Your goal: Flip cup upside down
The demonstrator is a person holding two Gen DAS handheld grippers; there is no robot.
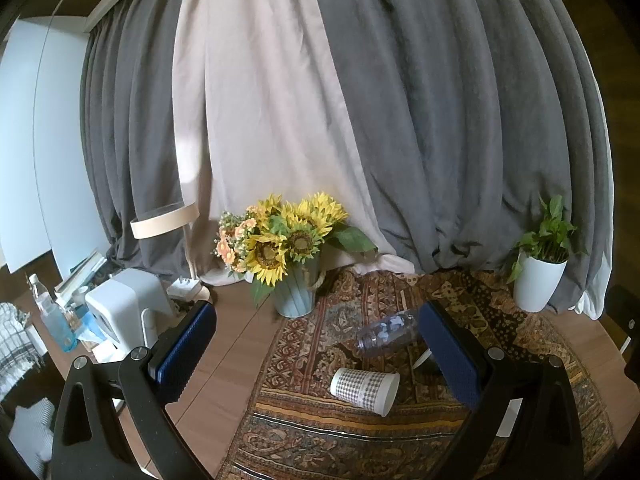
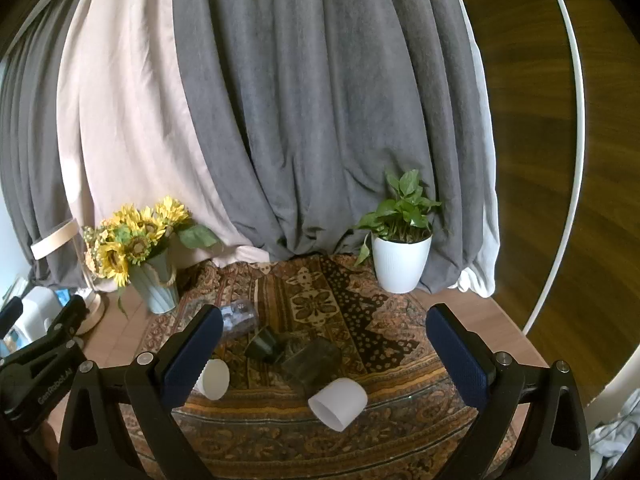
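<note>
A checked paper cup (image 1: 365, 390) lies on its side on the patterned cloth (image 1: 320, 432), mouth to the right. My left gripper (image 1: 316, 344) is open and empty, above and behind it. In the right wrist view the same cup (image 2: 214, 378) shows partly behind my left finger. A plain white cup (image 2: 338, 400) lies on its side near the front. A dark glass tumbler (image 2: 312, 362) and a small dark cup (image 2: 264, 346) lie on their sides behind it. My right gripper (image 2: 324, 340) is open and empty above them.
A clear plastic bottle (image 1: 386, 332) lies on the cloth behind the checked cup. A sunflower vase (image 1: 294, 292) stands back left, a white plant pot (image 1: 536, 284) back right. A lamp (image 1: 192, 248), a white appliance (image 1: 124, 312) and bottles crowd the left. Curtains hang behind.
</note>
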